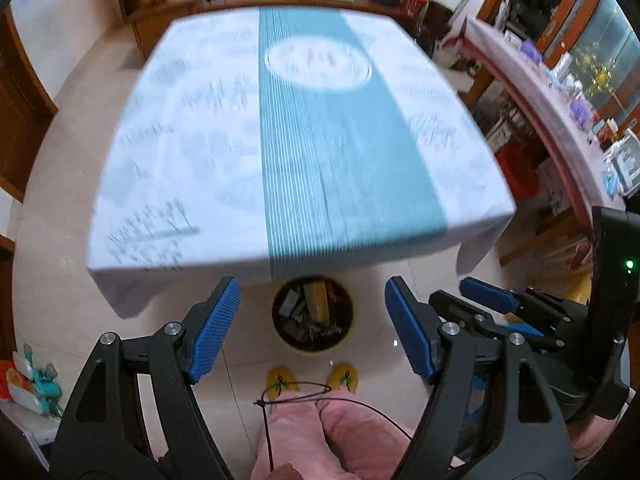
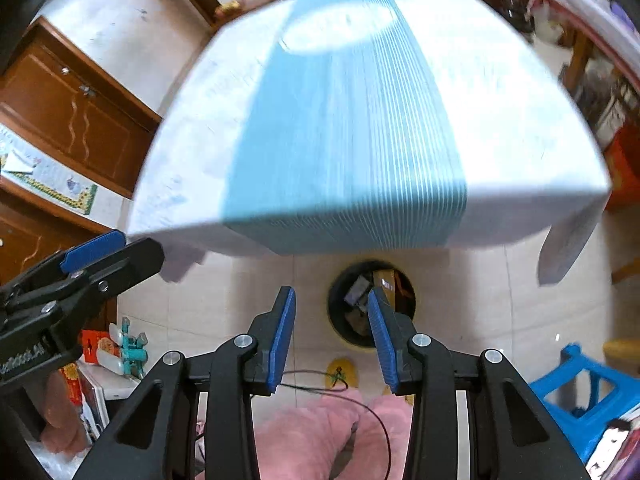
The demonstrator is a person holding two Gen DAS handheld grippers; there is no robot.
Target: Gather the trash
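Note:
A round dark trash bin [image 1: 313,349] stands on the tiled floor just below the near edge of the table [image 1: 200,152]. It holds several pieces of trash, among them a brown cardboard box [image 1: 318,300]. My left gripper [image 1: 312,286] hangs high above the bin, open, with nothing between its blue pads. The right wrist view shows the same bin [image 2: 352,342] with the box [image 2: 386,280] inside. My right gripper [image 2: 330,294] is above it, also open and empty. Each gripper shows in the other's view: the right gripper [image 1: 488,296] and the left gripper [image 2: 94,250].
The table carries a white cloth with a teal striped band [image 1: 340,160]. A person's pink trouser legs [image 1: 320,432] and yellow slippers [image 1: 282,380] are below me, with a thin black cable [image 1: 360,404]. A blue stool [image 2: 580,384] stands right, wooden cabinets [image 2: 80,120] left.

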